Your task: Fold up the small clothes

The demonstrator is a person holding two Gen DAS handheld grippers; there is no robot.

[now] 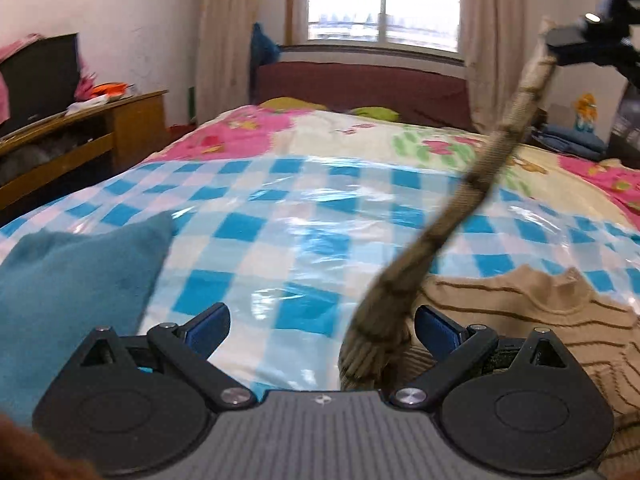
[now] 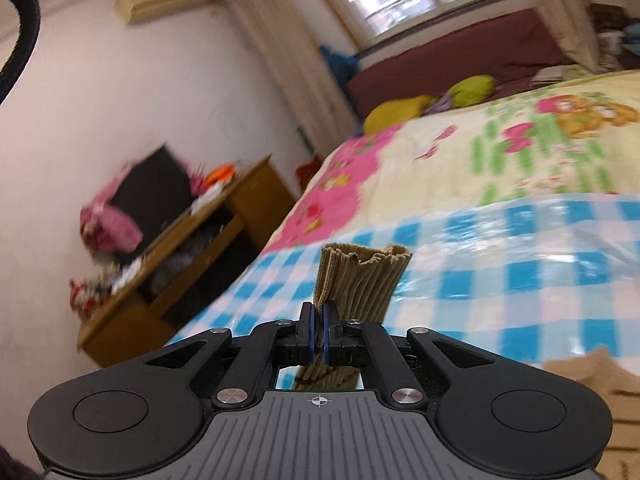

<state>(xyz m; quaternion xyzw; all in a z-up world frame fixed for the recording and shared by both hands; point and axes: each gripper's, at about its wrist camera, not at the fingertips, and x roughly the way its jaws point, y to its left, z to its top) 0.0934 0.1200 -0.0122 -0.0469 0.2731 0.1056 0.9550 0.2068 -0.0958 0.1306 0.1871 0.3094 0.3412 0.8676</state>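
A tan knit sweater with brown stripes lies on the blue-and-white checked plastic sheet on the bed. One sleeve is stretched up and to the right, its cuff held by my right gripper high in the left wrist view. In the right wrist view my right gripper is shut on the ribbed cuff. My left gripper is open and empty, low over the sheet, with the sleeve's base just inside its right finger.
A teal garment lies on the sheet at the left. A cartoon-print bedspread covers the bed behind. A wooden TV stand stands to the left. A dark red headboard and window are at the back.
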